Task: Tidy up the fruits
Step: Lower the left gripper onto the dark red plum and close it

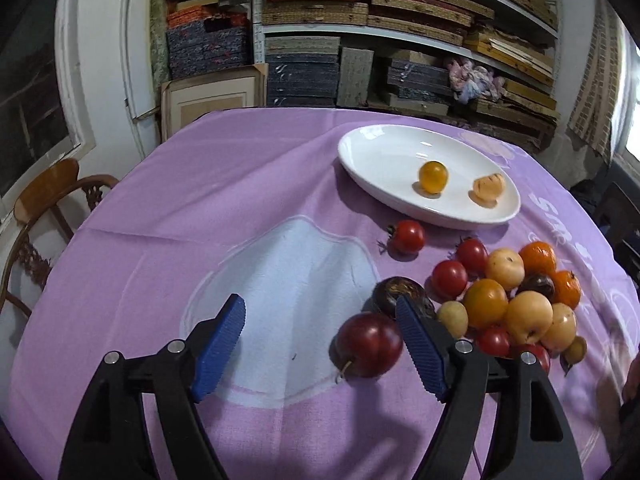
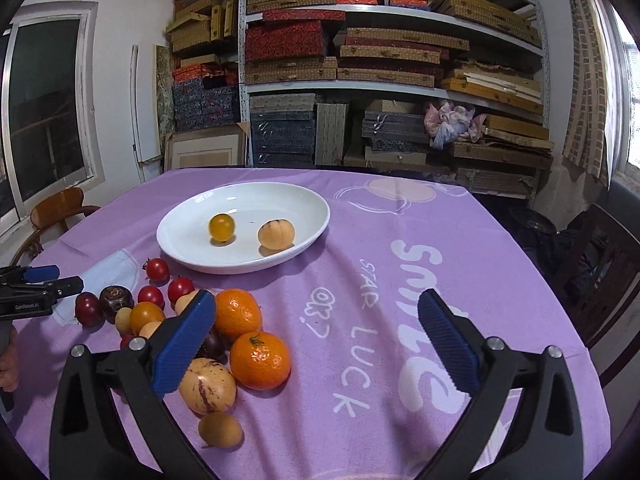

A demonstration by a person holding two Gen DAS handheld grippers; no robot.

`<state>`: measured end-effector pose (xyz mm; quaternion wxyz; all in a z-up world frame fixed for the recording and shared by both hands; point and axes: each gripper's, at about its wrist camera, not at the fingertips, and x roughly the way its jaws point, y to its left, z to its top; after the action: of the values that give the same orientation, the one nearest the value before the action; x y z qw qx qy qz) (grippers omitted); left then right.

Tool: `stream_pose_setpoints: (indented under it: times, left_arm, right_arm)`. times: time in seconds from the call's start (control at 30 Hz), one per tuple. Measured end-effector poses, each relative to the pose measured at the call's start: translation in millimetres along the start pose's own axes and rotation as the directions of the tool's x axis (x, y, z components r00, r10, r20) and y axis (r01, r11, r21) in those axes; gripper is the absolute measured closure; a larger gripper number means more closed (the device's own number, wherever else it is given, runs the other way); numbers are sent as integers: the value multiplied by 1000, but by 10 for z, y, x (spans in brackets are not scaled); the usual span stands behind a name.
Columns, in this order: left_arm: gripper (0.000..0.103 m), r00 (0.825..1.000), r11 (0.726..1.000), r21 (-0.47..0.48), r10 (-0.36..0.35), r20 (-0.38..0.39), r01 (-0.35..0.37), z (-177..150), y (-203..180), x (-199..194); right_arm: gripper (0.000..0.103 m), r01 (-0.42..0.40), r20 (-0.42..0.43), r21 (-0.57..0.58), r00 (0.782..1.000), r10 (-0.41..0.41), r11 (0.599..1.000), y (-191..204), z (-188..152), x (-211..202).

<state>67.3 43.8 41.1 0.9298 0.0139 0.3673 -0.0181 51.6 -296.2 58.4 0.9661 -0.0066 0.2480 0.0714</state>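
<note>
Left gripper (image 1: 320, 348) hangs low over the purple tablecloth (image 1: 160, 220), jaws spread wide — a dark red plum (image 1: 369, 345) sits between them, near the right pad, untouched. Right gripper (image 2: 316, 344) is spread too (nothing held), beside the fruit pile (image 2: 224, 336). White plate (image 2: 192, 256) holds a yellow tomato (image 2: 222, 227) and a peach-coloured fruit (image 2: 276, 234).

The tablecloth (image 2: 400, 216) reads "smile" and "STAR LUCK".
</note>
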Motion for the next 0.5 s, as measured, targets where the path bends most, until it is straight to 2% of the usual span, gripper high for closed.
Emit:
stream_pose_setpoints:
  times: [0.07,0.17,0.33,0.5]
  left_arm:
    - [19,1000,997,72,-5,6,4,-13,-112,-23]
    - [18,1000,992,128,-10,15,8,-58,-167,-32]
    - [18,998,995,82,-56,-26,58,-114,-47,61]
    - [18,998,998,47,-28,-49,31,-103,72,158]
  right_arm:
    - [4,2,-16,-1,1000,-2,1000,-6,-26,36]
    - [4,-31,-35,41,999,33,999,-72,12,90]
    - [4,-62,-54,130,996,70,990,-234,41,130]
    - [4,-89,-65,228,992,107,969,-409,55,157]
